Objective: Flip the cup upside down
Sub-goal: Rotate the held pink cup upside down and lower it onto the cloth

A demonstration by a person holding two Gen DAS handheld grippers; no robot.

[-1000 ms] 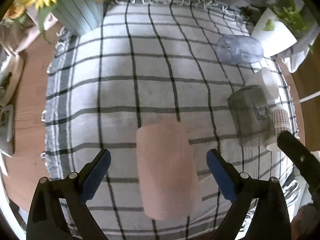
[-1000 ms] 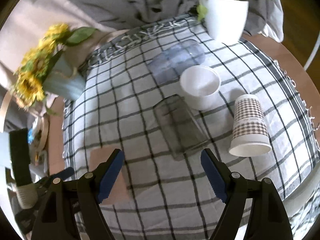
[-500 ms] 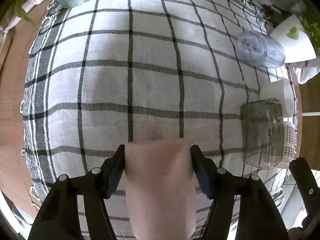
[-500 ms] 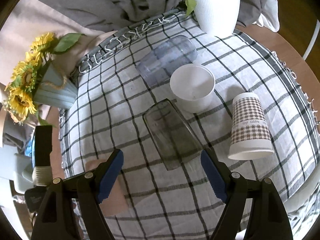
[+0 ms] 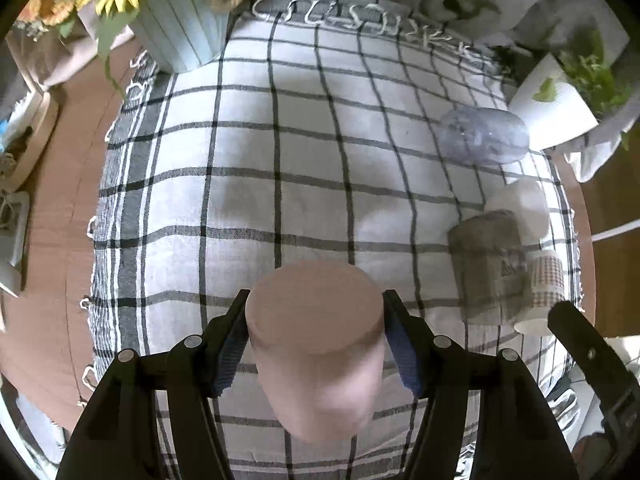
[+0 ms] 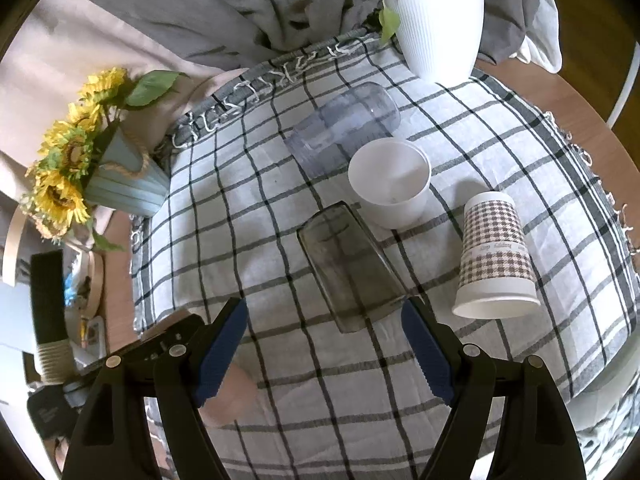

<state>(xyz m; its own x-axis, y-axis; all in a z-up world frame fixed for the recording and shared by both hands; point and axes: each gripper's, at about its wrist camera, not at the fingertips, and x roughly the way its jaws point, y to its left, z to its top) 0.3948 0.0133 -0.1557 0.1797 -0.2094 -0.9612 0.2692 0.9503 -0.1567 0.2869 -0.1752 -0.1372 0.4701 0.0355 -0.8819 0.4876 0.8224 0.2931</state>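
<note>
Checked grey-white tablecloth point(image 5: 248, 184) on round table | my left gripper point(image 5: 316, 344) clamps matte pink plastic cup point(image 5: 316, 344) by its sides, near front edge | seems light, stiff, maybe slippery; grip mid-wall | right gripper point(image 6: 324, 348) open, empty

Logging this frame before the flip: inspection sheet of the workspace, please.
Surface: checked cloth over a round wooden table.
Job's things: pink cup gripped, closed base toward camera.
Clutter: smoky tumbler and clear cup on their sides; white cup upright; houndstooth paper cup mouth down.
Grippers: left gripper shut on pink cup; right gripper open, empty.
Cables: nothing seen.
Surroundings: sunflower pot, white planter, grey drapes.
</note>
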